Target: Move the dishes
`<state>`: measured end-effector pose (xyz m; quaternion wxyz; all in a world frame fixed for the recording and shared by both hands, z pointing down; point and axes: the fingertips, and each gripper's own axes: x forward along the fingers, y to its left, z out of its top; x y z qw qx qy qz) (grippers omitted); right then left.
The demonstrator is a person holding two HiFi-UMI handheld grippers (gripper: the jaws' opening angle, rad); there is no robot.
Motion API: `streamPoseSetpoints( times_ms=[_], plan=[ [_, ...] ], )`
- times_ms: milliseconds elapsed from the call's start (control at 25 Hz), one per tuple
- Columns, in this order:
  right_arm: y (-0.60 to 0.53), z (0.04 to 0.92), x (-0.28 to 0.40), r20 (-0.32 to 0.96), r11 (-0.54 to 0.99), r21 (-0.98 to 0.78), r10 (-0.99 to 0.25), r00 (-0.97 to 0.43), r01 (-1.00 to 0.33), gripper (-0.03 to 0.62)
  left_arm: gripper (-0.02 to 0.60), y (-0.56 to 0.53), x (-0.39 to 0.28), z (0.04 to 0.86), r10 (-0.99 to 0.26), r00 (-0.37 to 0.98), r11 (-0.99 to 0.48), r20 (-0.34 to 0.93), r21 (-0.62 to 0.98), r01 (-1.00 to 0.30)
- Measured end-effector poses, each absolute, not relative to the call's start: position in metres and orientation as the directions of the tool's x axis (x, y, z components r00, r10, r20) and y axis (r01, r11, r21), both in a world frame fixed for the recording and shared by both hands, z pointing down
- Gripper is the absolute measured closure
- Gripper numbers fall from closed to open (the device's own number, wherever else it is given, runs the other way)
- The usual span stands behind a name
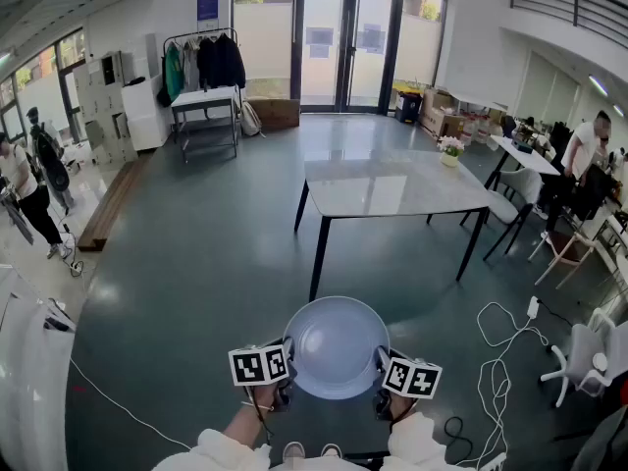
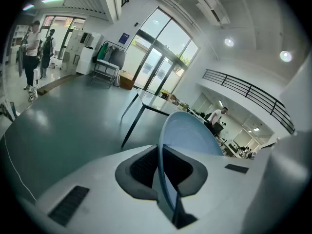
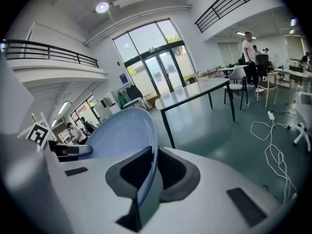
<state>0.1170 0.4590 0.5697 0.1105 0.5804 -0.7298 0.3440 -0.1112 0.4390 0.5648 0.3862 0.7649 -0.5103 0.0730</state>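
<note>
Grey floor [image 1: 196, 263] below: 1 plate [image 1: 336, 346], L tool [image 1: 288, 369] + R tool [image 1: 380, 369] clamped on it.

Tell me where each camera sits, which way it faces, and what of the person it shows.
Head view: on the person's head, looking forward and down at the plate and table; sleeves, left gripper and right gripper show.
Left gripper view: rides that gripper, looking along its jaws, shut on the plate's rim; no body shows.
Right gripper view: likewise from the opposite rim; the left gripper shows beyond.
Shared: all three see plate and table.
</note>
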Motion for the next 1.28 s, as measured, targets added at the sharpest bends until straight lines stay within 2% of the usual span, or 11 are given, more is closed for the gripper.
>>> streamPoseSetpoints(
  times_ms=[1280],
  plan=[
    [0.431,0.577,0.073,0.578,0.033,-0.39,-0.769,-0.272,-0.92,0.502,0.56,0.395,-0.153,0.578,-0.674,0.528,-0.237,0.516,0.526,-0.817]
  ],
)
